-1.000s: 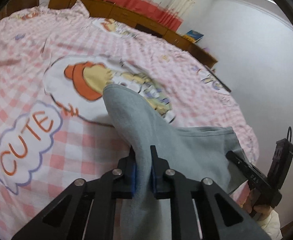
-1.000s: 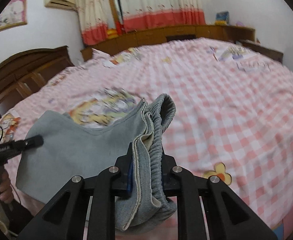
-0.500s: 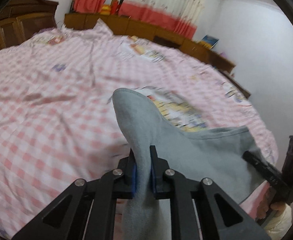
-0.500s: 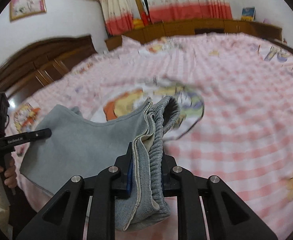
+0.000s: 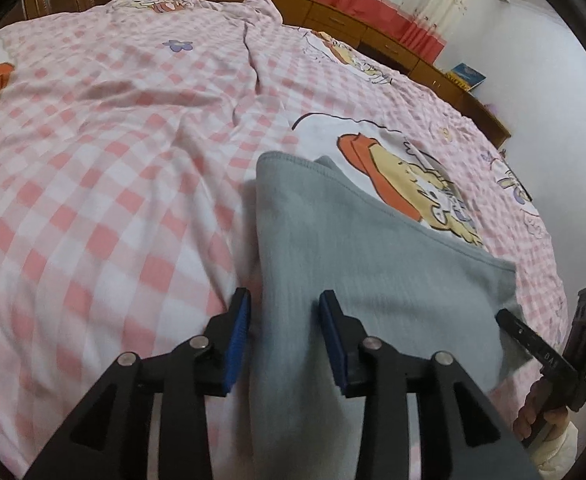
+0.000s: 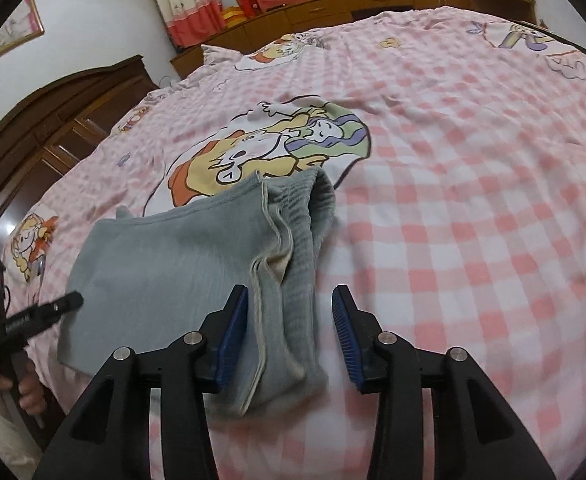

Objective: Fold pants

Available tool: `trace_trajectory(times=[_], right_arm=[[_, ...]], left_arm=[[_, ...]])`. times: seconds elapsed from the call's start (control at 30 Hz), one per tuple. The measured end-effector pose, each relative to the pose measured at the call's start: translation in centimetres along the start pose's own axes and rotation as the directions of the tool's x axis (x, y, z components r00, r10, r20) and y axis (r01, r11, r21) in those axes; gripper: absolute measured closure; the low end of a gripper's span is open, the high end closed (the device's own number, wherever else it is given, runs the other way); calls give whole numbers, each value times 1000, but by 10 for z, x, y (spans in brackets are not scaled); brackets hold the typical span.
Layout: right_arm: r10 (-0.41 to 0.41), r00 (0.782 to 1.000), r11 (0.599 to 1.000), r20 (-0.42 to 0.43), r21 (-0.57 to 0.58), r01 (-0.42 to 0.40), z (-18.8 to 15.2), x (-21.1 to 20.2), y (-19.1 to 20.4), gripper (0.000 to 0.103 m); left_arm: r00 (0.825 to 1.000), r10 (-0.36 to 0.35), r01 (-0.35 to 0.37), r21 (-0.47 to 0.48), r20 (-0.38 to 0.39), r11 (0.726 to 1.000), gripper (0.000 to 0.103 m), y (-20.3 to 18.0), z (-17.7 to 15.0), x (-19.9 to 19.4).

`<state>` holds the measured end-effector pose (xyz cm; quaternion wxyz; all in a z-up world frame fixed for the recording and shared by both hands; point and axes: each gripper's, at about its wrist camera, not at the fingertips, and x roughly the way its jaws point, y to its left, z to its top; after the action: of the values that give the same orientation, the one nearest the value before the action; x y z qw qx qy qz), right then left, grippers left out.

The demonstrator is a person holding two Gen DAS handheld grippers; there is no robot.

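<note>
Grey-blue folded pants (image 5: 357, 264) lie on the pink checked bed cover. In the left wrist view my left gripper (image 5: 287, 322) is opening, its blue pads apart on either side of the folded left edge, no longer pressing it. In the right wrist view the same pants (image 6: 181, 272) show their ribbed waistband end (image 6: 309, 216). My right gripper (image 6: 291, 322) is opening too, with the waistband side lying loose between its pads. The other gripper shows at the frame edge in each view, held by a hand (image 5: 541, 412).
The pink and white checked bed cover (image 5: 105, 184) with cartoon prints spreads all around the pants. A dark wooden headboard (image 6: 53, 120) stands to the left, low wooden cabinets (image 6: 373, 0) and red-trimmed curtains at the far side. The bed's near edge lies just under the grippers.
Both grippers came down to the bed with the pants and their jaws opened, letting the cloth go. The pants now lie flat on the cover instead of hanging from the pads.
</note>
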<state>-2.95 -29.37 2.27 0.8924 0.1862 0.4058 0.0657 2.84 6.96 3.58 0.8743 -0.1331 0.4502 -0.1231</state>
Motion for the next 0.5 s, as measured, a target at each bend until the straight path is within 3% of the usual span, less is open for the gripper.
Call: trace_trajectory(times=[0.03, 0.1, 0.3, 0.4, 0.5], right_arm=[[-5, 1000, 1000, 5, -3, 5, -3, -4, 1, 60], [-9, 1000, 1000, 9, -17, 10, -7, -11, 3, 60], [-10, 1000, 999, 2, -42, 10, -14, -19, 8, 60], [-30, 999, 999, -12, -37, 29, -18, -17, 7, 60], [-44, 999, 999, -29, -33, 43, -22, -12, 5, 60]], left_arm=[[1000, -4, 4, -2, -2, 1000, 55, 0, -4, -4], [1000, -17, 17, -11, -13, 1000, 50, -1, -16, -10], [999, -38, 38, -29, 4, 999, 45, -1, -46, -13], [1000, -1, 1, -36, -10, 999, 44, -4, -47, -4], [1000, 5, -6, -33, -6, 999, 36, -8, -47, 0]])
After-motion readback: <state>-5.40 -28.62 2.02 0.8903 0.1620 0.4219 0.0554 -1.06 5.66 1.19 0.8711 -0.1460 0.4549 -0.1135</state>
